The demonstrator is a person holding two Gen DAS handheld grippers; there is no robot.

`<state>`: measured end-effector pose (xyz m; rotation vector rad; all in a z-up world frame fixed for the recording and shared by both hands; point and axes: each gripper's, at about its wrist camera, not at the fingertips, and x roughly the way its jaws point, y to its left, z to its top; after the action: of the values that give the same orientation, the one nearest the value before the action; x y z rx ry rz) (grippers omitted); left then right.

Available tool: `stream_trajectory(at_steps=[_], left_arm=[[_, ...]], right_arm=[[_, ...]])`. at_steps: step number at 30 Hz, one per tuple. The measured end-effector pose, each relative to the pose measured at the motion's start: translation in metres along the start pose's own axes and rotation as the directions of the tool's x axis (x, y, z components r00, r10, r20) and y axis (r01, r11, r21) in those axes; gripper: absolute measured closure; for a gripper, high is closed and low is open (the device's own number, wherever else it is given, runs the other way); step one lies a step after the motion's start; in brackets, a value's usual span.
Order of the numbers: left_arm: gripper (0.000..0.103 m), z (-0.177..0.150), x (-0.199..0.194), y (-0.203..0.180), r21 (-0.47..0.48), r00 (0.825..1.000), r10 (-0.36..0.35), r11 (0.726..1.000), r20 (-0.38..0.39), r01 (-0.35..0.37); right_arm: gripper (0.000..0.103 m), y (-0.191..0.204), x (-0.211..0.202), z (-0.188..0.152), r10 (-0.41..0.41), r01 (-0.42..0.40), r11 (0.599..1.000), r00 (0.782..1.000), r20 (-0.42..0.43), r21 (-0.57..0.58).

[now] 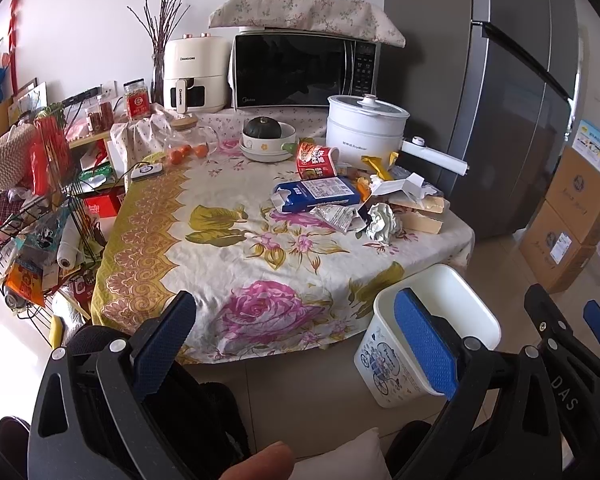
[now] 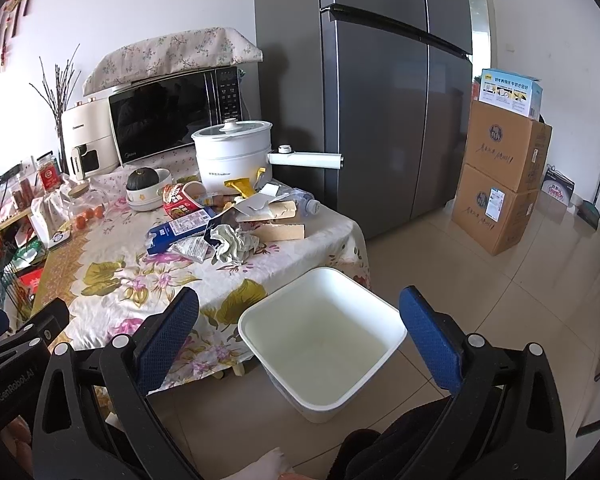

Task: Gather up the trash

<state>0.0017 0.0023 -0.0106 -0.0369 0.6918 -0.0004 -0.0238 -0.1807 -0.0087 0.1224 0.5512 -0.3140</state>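
A pile of trash lies on the right side of the flowered table: a blue carton [image 1: 320,195] [image 2: 180,232], a red paper cup [image 1: 314,160] [image 2: 179,200], a crumpled tissue [image 1: 382,222] [image 2: 234,242], a silver wrapper [image 1: 336,216], cardboard pieces [image 1: 420,212] [image 2: 280,226] and a plastic bottle [image 2: 306,204]. An empty white bin [image 1: 428,340] [image 2: 324,336] stands on the floor by the table's near right corner. My left gripper [image 1: 296,344] is open and empty, before the table edge. My right gripper [image 2: 300,332] is open and empty, above the bin.
On the table stand a white electric pot [image 1: 364,128] [image 2: 234,156], a microwave [image 1: 304,70], an air fryer [image 1: 194,74], a bowl with a squash [image 1: 266,136] and a jar with oranges [image 1: 188,142]. A wire rack [image 1: 32,216] is at left. A fridge [image 2: 380,100] and cardboard boxes [image 2: 500,184] are at right.
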Motion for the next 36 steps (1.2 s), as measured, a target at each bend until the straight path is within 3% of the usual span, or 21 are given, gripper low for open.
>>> stream_trajectory(at_steps=[36], left_arm=[[0.006, -0.005, 0.005, 0.0, 0.002, 1.0, 0.001, 1.0, -0.028, -0.001]], right_arm=[[0.007, 0.007, 0.011, -0.012, 0.004, -0.004, 1.0, 1.0, -0.016, 0.0]])
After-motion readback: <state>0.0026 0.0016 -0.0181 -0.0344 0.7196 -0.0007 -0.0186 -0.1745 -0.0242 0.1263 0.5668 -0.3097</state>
